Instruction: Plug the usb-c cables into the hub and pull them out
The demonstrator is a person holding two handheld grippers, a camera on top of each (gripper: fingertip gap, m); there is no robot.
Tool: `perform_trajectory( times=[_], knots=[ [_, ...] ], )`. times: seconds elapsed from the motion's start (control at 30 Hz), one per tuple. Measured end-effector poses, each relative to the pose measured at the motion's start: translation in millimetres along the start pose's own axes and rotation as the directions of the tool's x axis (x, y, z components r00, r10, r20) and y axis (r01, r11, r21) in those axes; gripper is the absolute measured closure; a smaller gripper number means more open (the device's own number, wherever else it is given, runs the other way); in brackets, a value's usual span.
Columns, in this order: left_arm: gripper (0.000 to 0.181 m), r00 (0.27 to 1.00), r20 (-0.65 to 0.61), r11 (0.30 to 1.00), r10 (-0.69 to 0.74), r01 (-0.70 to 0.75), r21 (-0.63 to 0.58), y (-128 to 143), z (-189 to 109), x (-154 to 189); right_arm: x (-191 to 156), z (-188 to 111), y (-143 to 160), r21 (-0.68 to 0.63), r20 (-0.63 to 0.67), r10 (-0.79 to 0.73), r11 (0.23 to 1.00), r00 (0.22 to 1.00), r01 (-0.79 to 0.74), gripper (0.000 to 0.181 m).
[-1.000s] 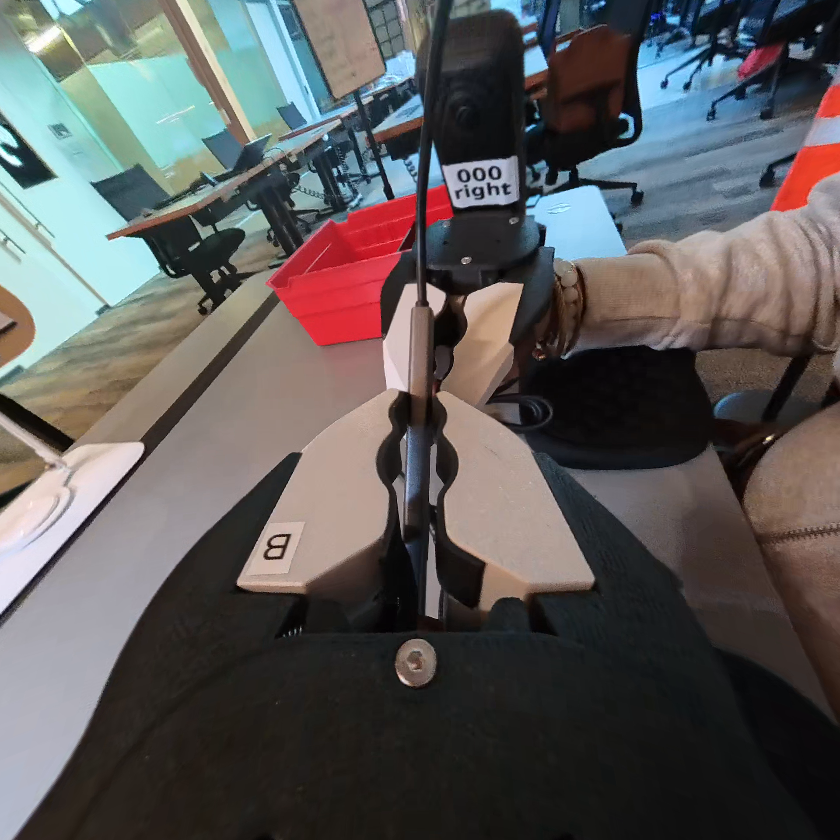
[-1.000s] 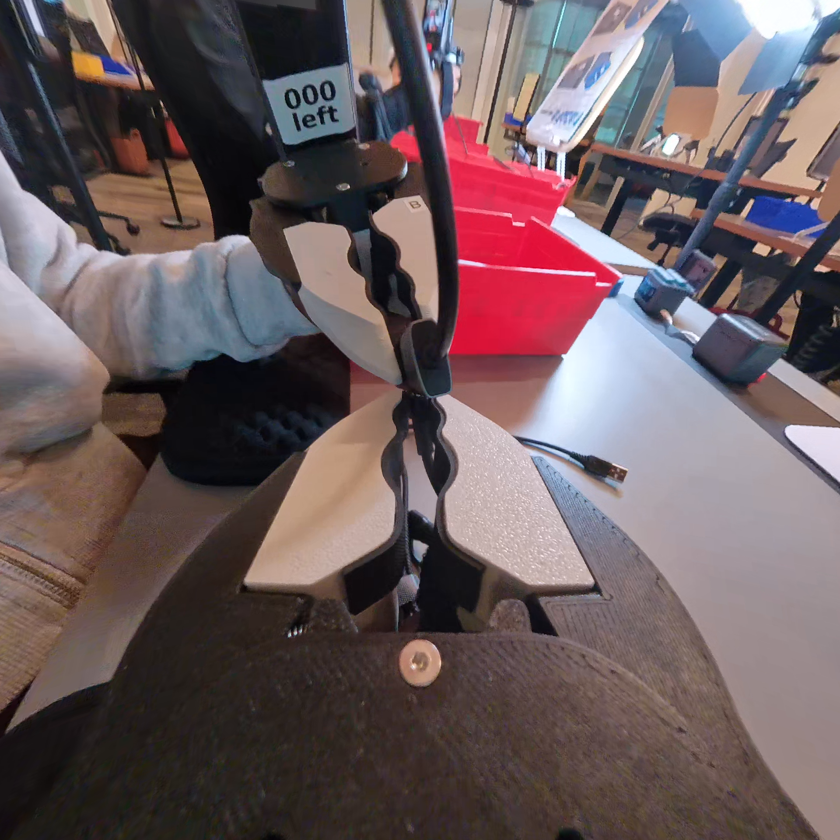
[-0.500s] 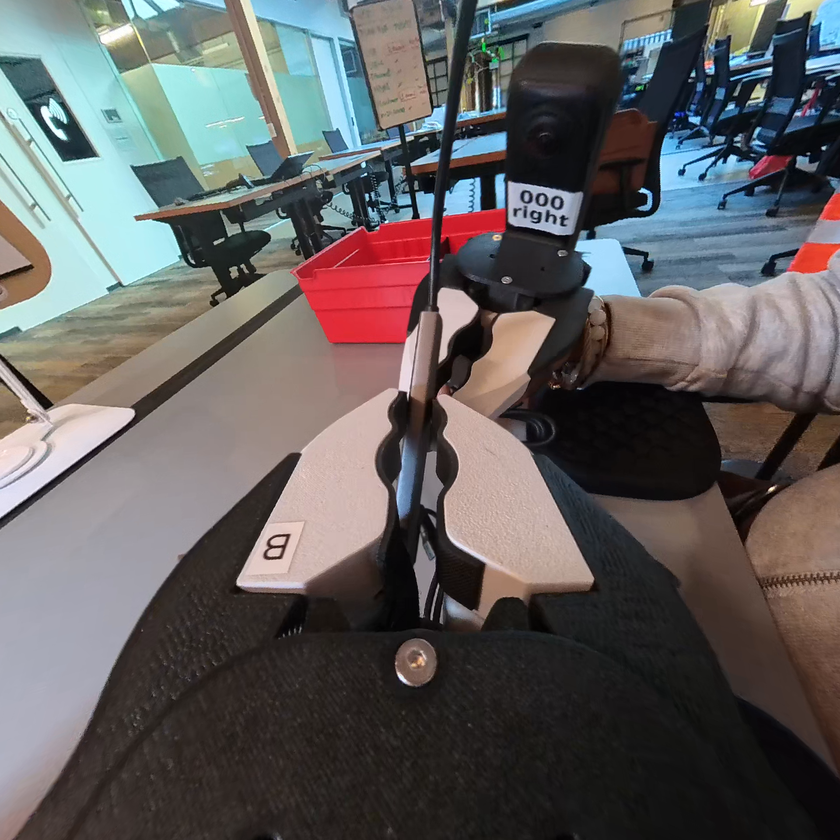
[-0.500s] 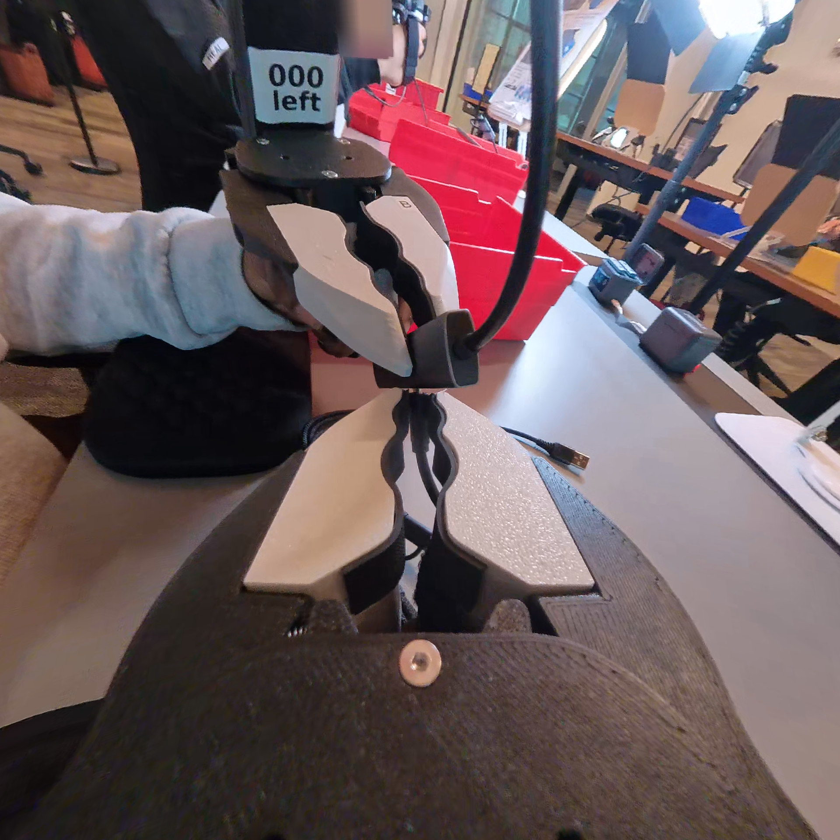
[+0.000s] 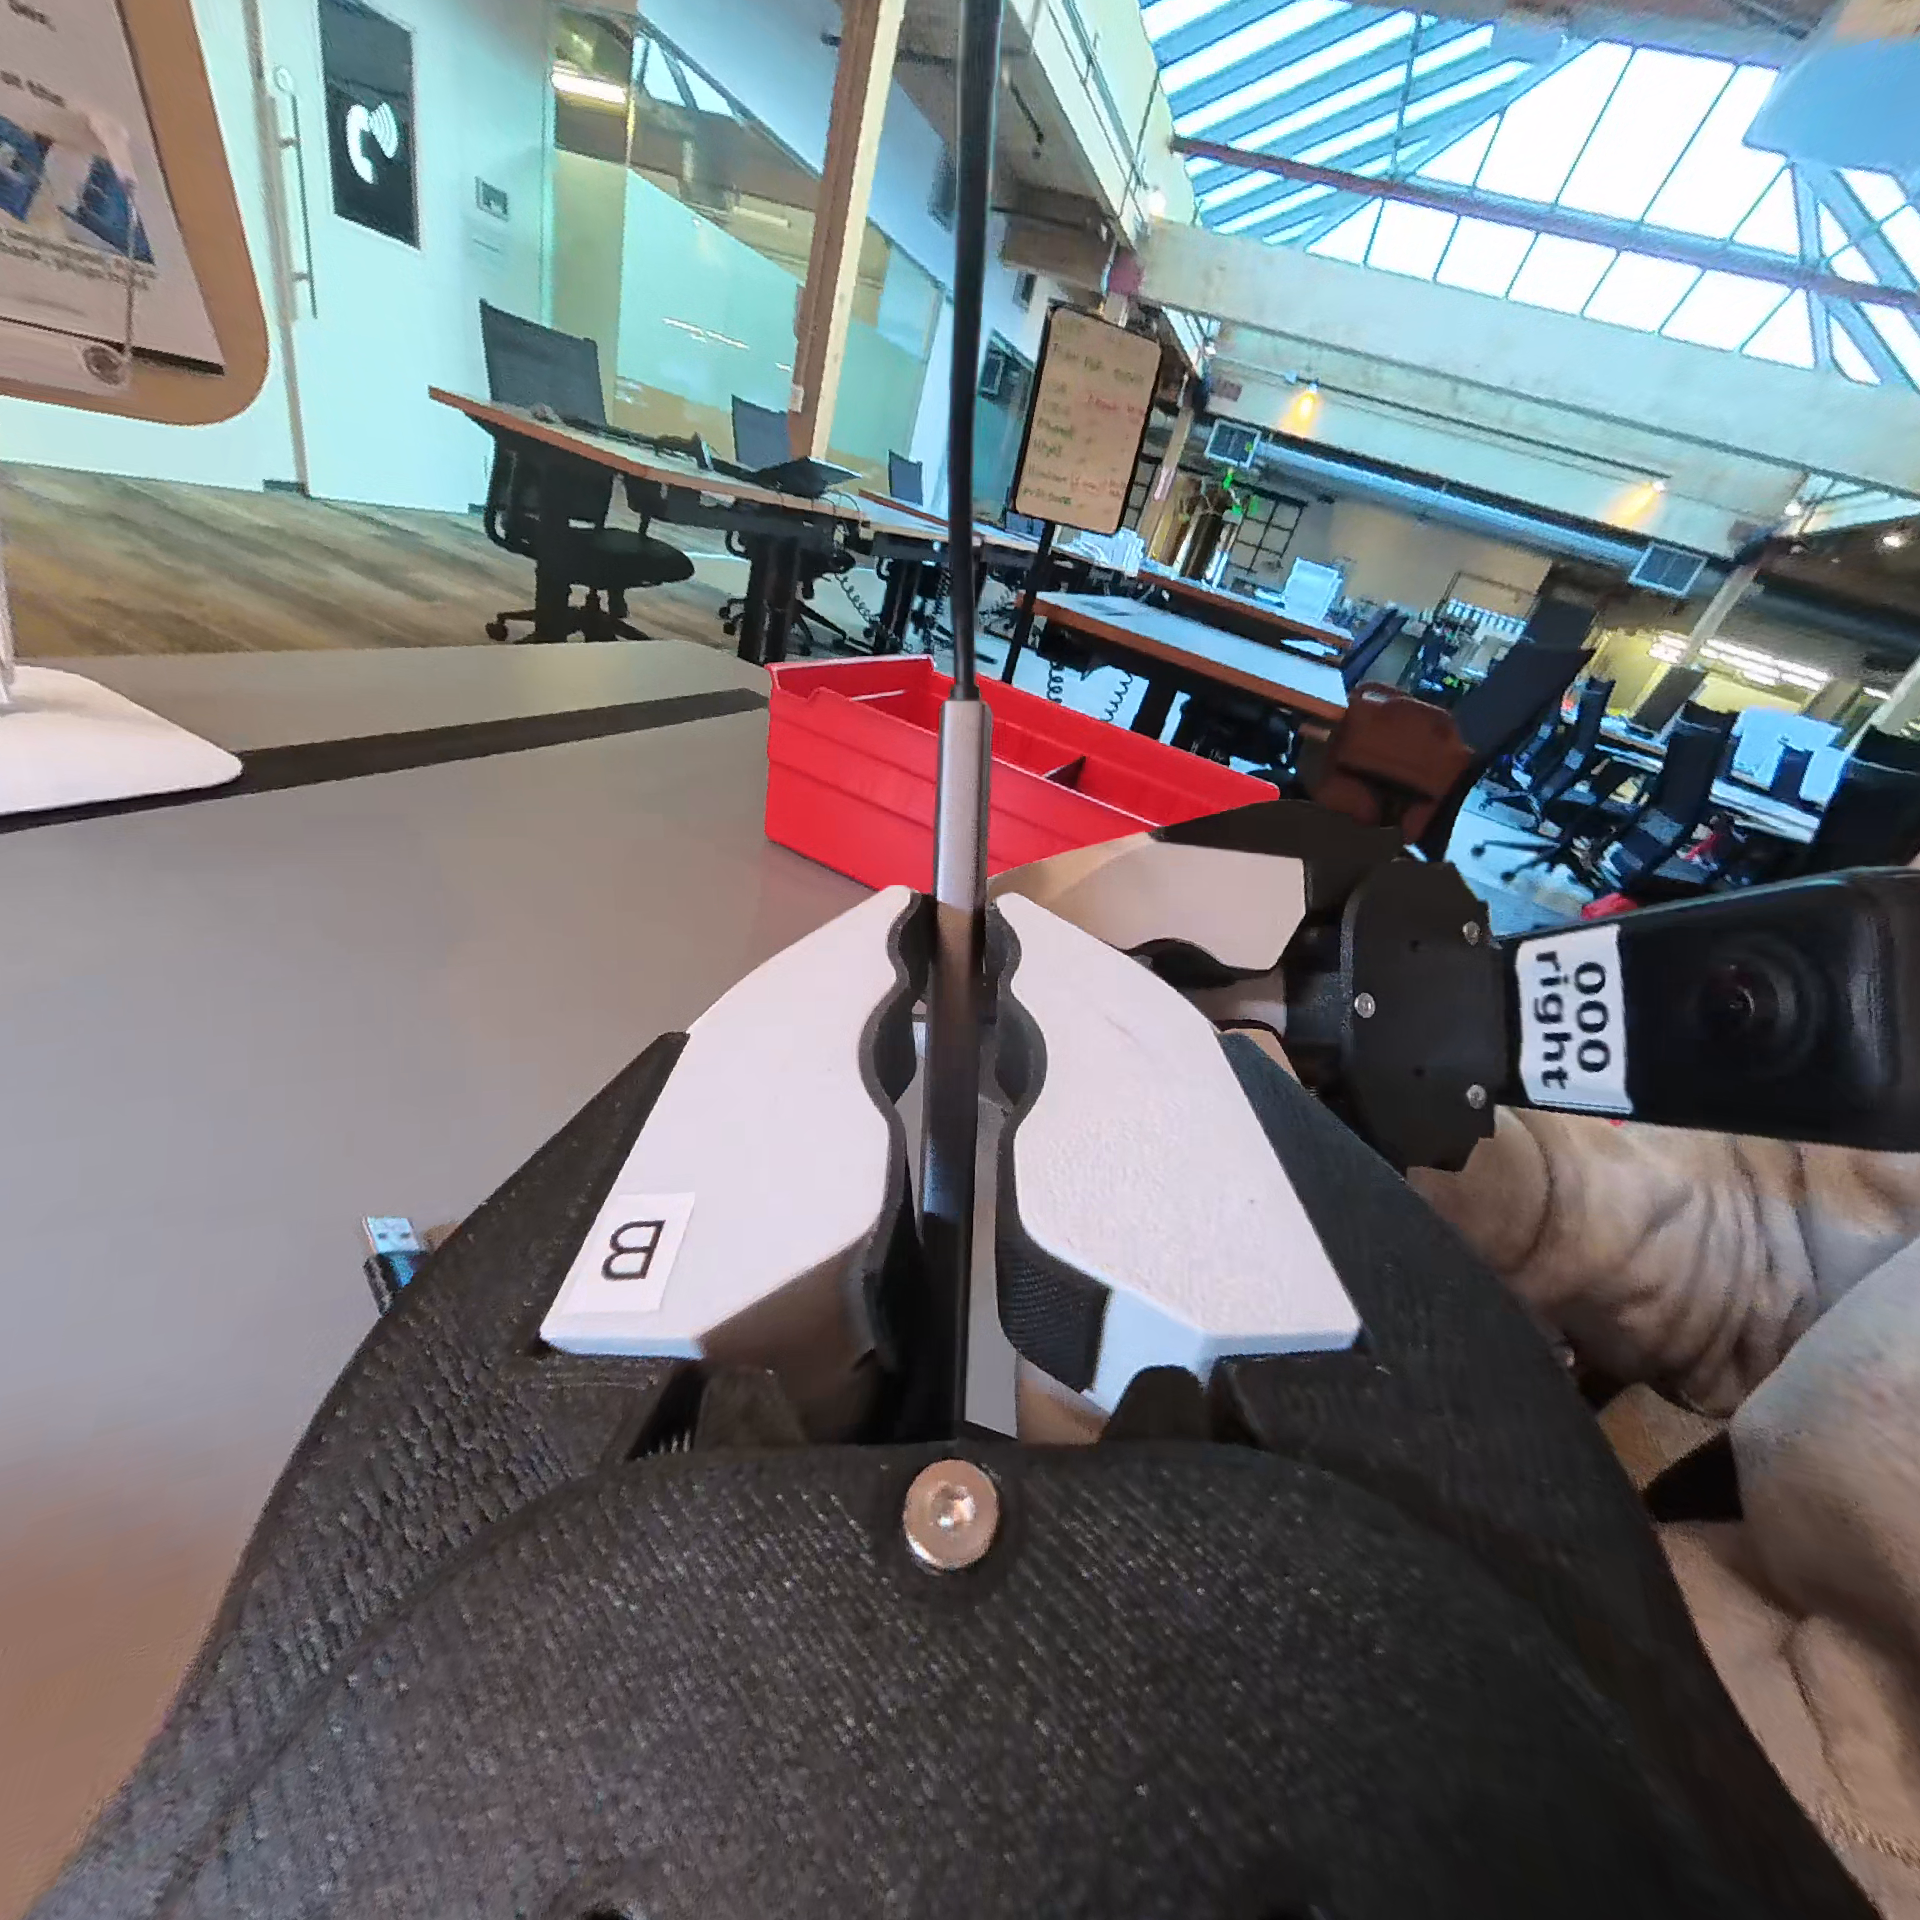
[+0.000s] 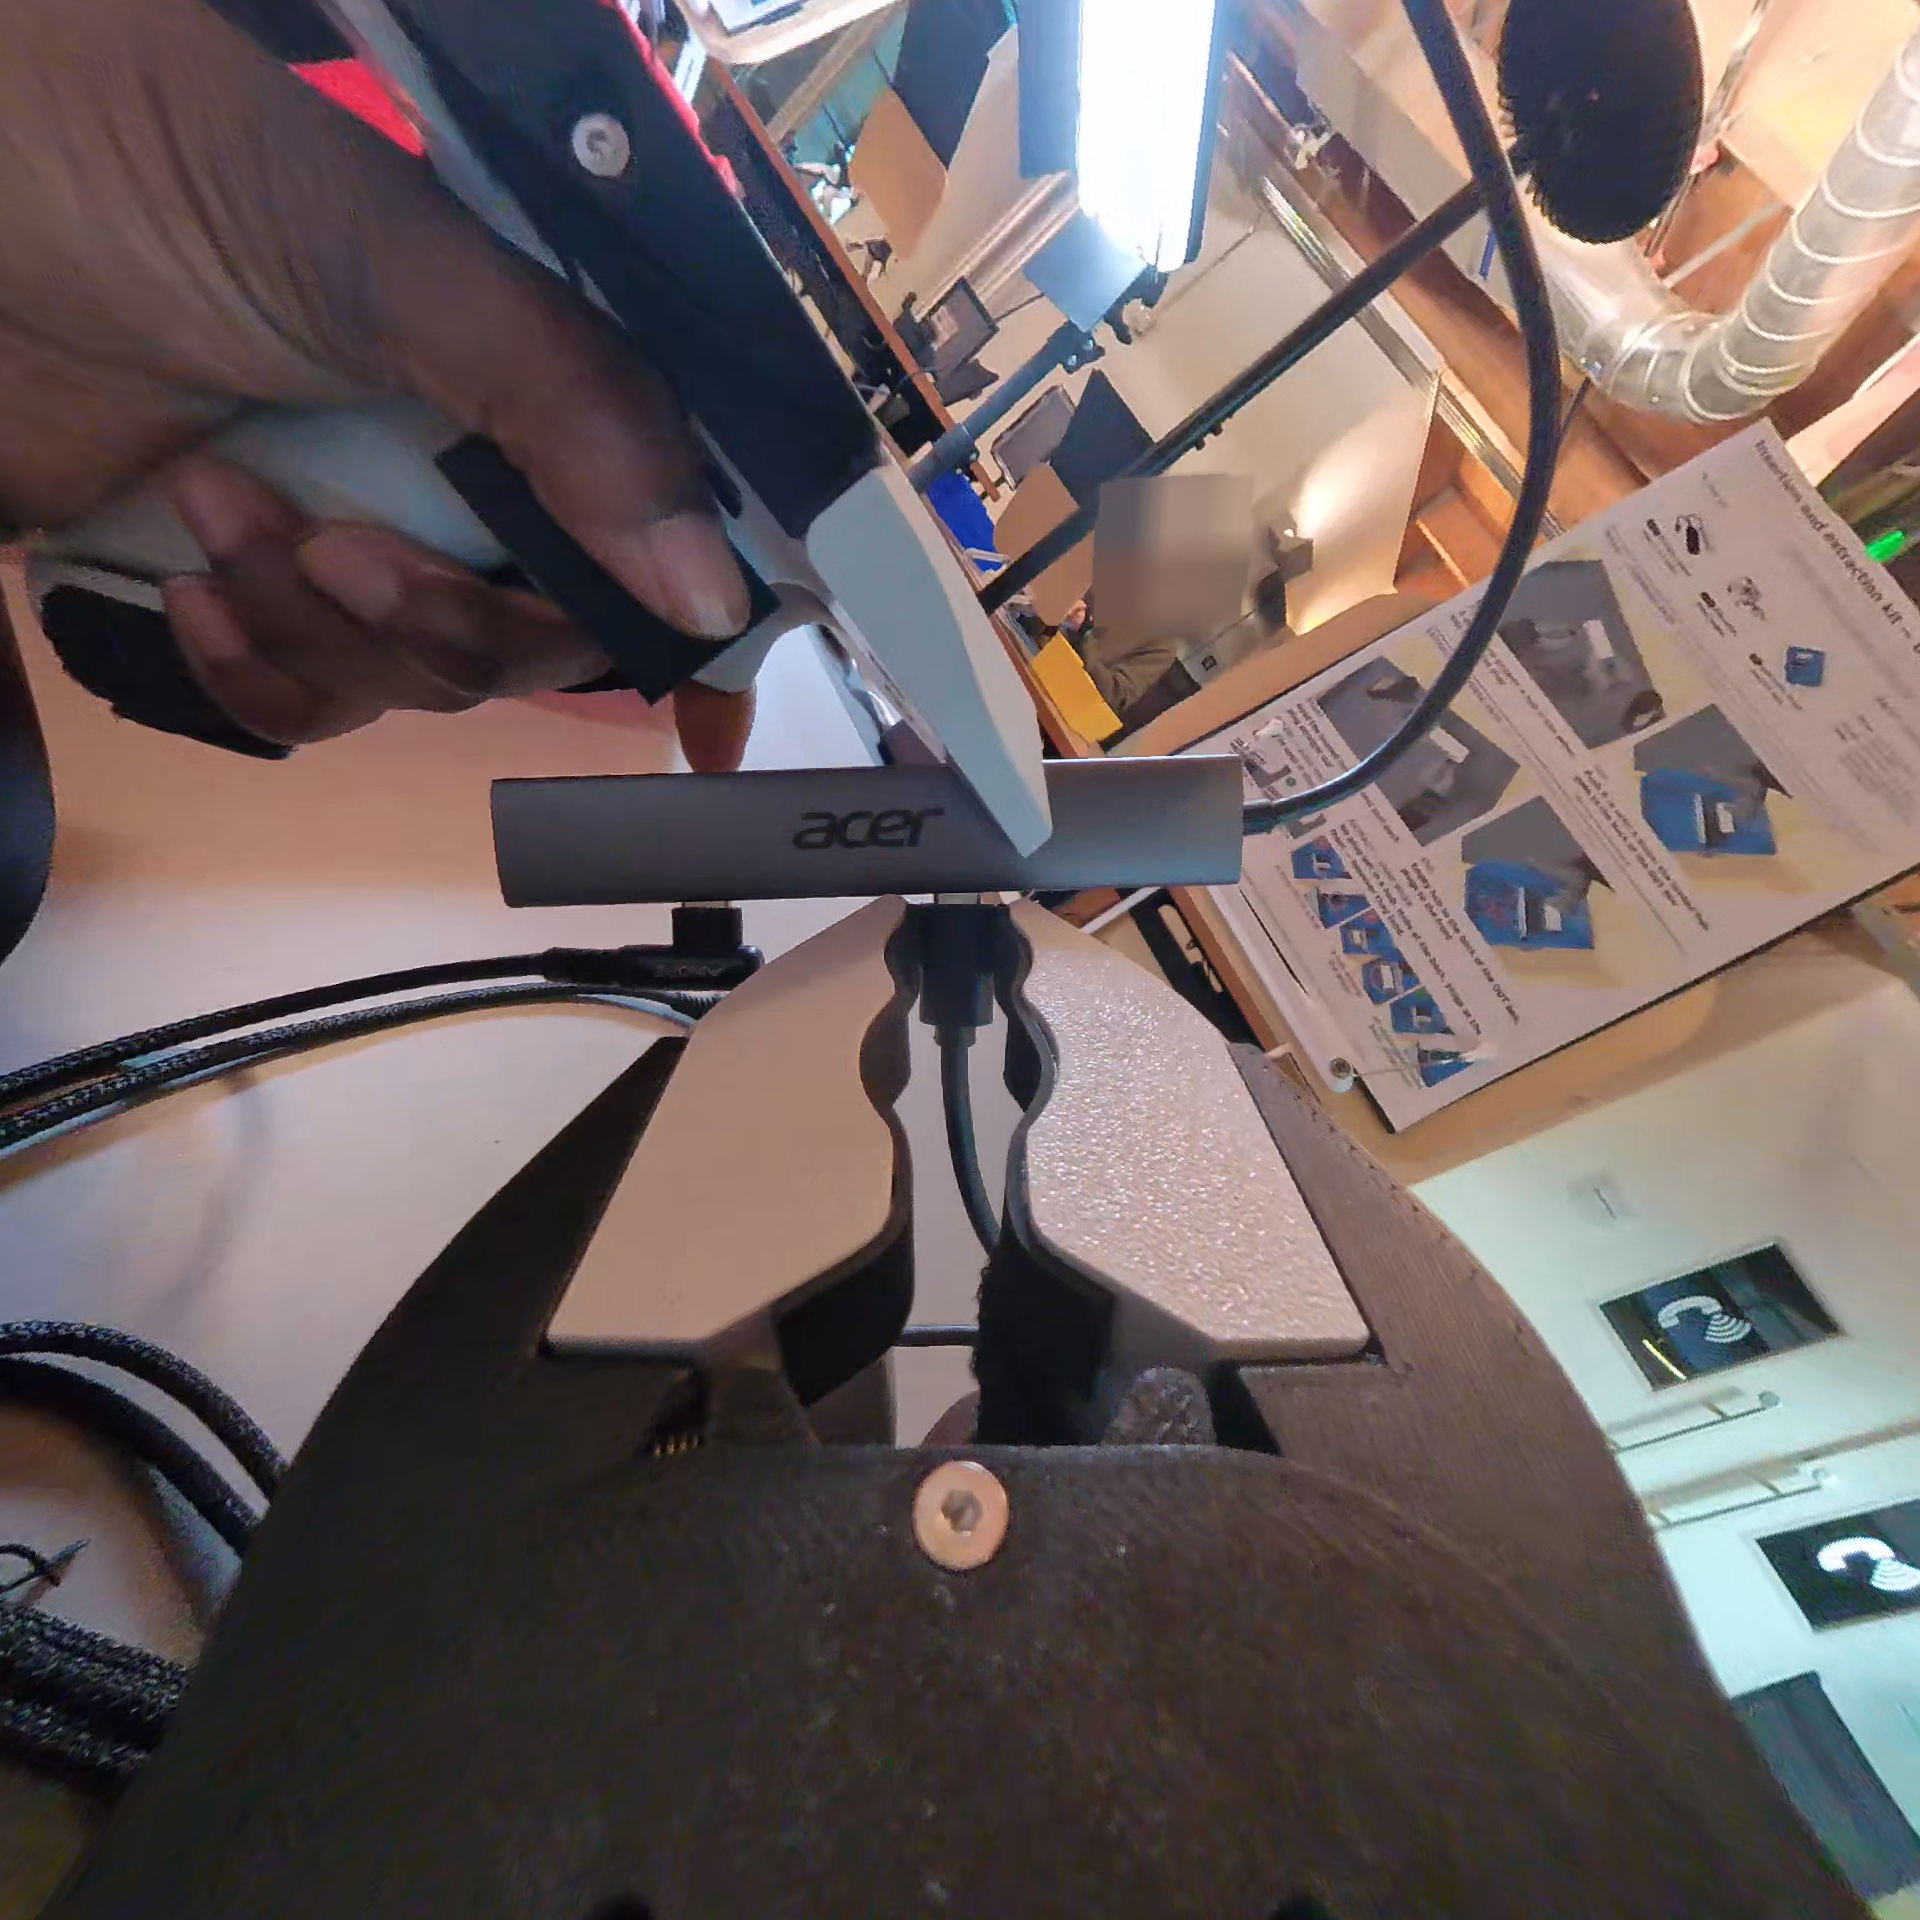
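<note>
Moved since a second ago: both tongs have swung round; the right tongs, then facing the left head-on, now come at the hub from its long side, and the hub shows broadside in the right wrist view.
Left tongs: closed on the hub, gripping its thin faces; seen here edge-on as a slim grey bar rising out of the tips, its own black lead running on upward.
Right tongs: narrow, pinching the black usb-c plug, its cable trailing back between the fingers.
Plug against hub: the metal tip meets the lower long edge of the hub; how deep it sits I cannot tell.
Second plug: an angled black connector already sits in the same edge, further left, with braided leads running off leftward.
Hub axis: long axis level across the right wrist view, the lead end to the right; ports face the right tongs.
Where: held in the air above the grey tabletop, a red bin beyond.
Step in hand: probably seating this plug, or drawing it out.
Next move: a straight push or pull along the plug's axis, square to the hub's length, while the left tongs brace.
</note>
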State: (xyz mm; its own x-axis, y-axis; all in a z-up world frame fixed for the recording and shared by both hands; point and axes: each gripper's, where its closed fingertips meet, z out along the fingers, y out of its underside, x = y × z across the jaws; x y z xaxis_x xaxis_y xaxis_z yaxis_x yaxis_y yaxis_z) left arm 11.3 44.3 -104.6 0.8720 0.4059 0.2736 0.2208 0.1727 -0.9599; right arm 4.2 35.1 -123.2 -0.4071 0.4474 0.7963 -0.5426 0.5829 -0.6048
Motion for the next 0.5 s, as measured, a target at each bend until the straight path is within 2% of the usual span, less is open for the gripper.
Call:
perform_trajectory(
  times=[0.1,0.17,0.33,0.43,0.47,0.5],
  knots=[
    [0.171,1.0,0.019,1.0,0.004,-0.004,0.009,2,1,0,1,-1,1,-0.024,0.001,0.011,1.0,1.0,-0.011,0.169],
    [0.164,0.997,0.046,0.997,0.059,-0.056,-0.061,14,3,-4,3,-1,1,-0.025,-0.003,0.037,0.999,0.999,-0.037,0.169],
    [0.171,0.984,0.083,0.988,0.155,-0.154,-0.016,8,3,-1,6,0,0,-0.028,-0.013,0.085,0.996,0.996,-0.086,0.169],
    [0.172,0.991,0.096,0.994,0.088,-0.094,0.061,0,1,1,7,1,-2,-0.002,-0.031,0.117,0.993,0.993,-0.118,0.169],
    [0.171,0.993,0.114,0.992,0.039,-0.051,0.111,-5,-2,-3,4,4,14,-0.095,-0.03,0.075,0.992,0.997,-0.078,0.169],
    [0.172,0.991,0.131,0.949,-0.034,-0.009,0.315,-36,-21,-9,-3,6,50,-0.26,-0.007,0.006,0.966,1.0,-0.007,0.169]
  ],
)
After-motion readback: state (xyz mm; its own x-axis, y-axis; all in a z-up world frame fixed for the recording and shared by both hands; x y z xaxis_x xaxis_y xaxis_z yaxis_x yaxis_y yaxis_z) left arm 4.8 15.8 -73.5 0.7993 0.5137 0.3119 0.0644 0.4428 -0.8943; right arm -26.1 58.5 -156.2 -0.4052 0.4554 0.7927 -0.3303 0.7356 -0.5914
